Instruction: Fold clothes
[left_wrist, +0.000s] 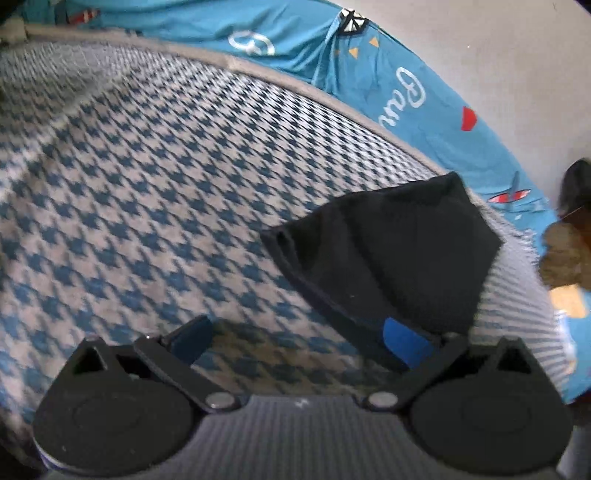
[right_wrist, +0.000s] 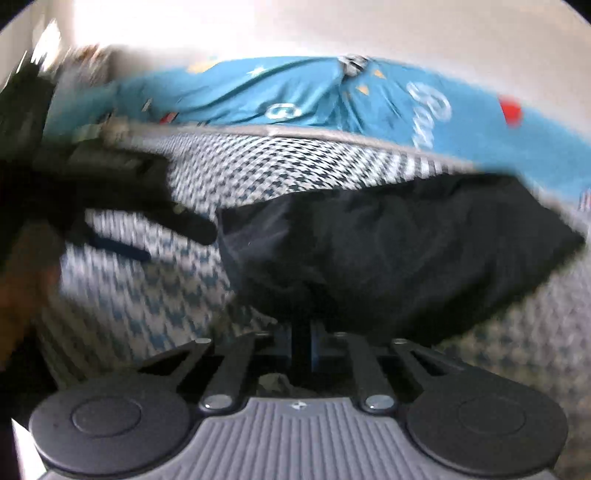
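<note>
Right gripper (right_wrist: 301, 349) pinching black garment (right_wrist: 388, 254), left view hiding this

A blue-and-white houndstooth blanket (left_wrist: 155, 192) covers the bed. Behind it lies a teal printed sheet (left_wrist: 295, 33) with white lettering, against a pale wall (left_wrist: 498, 55).

We cannot see the right gripper's (right_wrist: 301, 343) fingertips, buried under the black garment (right_wrist: 388, 258). Motion blur smears the left gripper (right_wrist: 122, 221) there. The blanket's (left_wrist: 147, 192) near edge is cut off.
</note>
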